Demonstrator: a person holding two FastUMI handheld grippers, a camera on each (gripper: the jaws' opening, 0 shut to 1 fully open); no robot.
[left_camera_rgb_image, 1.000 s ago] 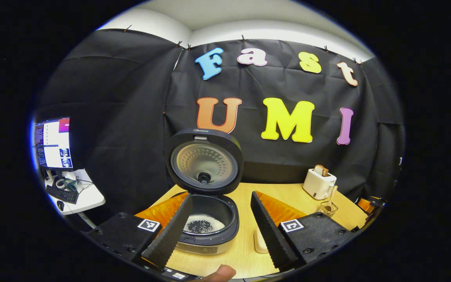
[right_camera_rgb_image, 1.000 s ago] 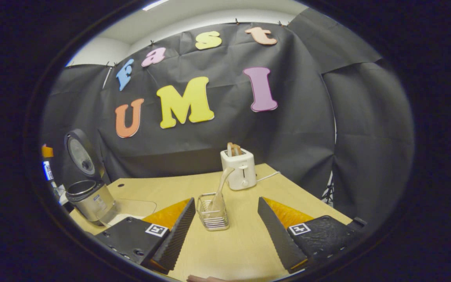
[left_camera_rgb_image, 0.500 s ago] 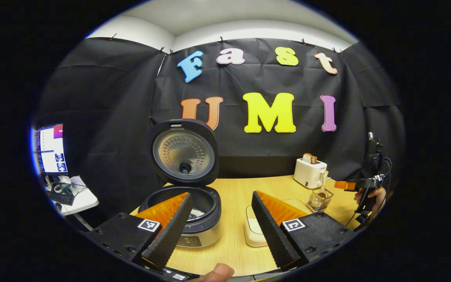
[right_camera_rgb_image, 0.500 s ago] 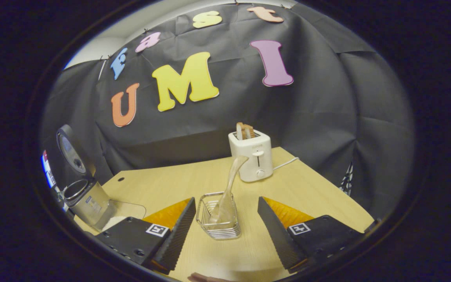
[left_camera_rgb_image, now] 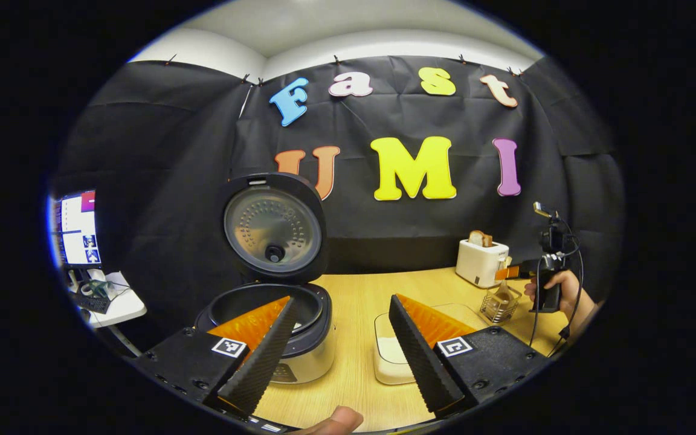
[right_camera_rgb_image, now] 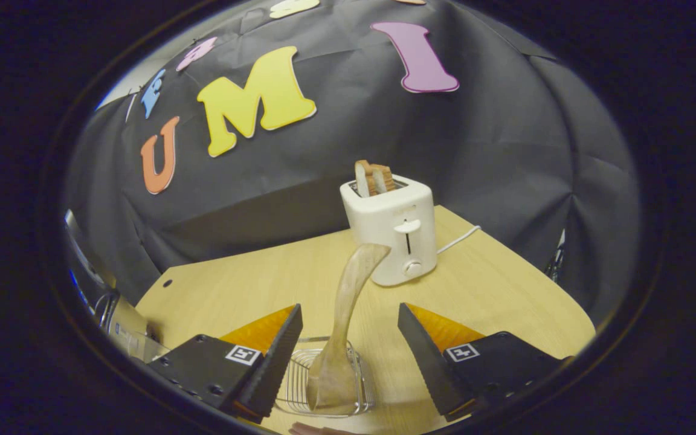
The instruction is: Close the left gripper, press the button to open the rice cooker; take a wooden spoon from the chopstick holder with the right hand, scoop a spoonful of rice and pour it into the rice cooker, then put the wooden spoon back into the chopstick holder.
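- Rice cooker (left_camera_rgb_image: pixel 269 326): lid (left_camera_rgb_image: pixel 272 226) stands upright and open, inner pot exposed; sits at the left of the wooden table (left_camera_rgb_image: pixel 354 302). Opening step judged done.
- Left gripper (left_camera_rgb_image: pixel 339 356): jaws spread wide, holding nothing; hovers in front of the cooker and the rice tray (left_camera_rgb_image: pixel 393 356).
- Right gripper (right_camera_rgb_image: pixel 348 356): jaws wide apart, nothing gripped; the spoon handle rises between them, not yet touched.
- Wooden spoon (right_camera_rgb_image: pixel 348 314): stands bowl-down in the wire chopstick holder (right_camera_rgb_image: pixel 299 386), handle leaning towards the toaster (right_camera_rgb_image: pixel 393 232).
- Step in hand, judged: closing on the spoon handle.
- Risks, judged: the curved, tilted handle may slip or twist if pinched off-centre; a low finger may catch the wire rim and tip or drag the light holder; a slanted lift could snag the spoon bowl on the rim.
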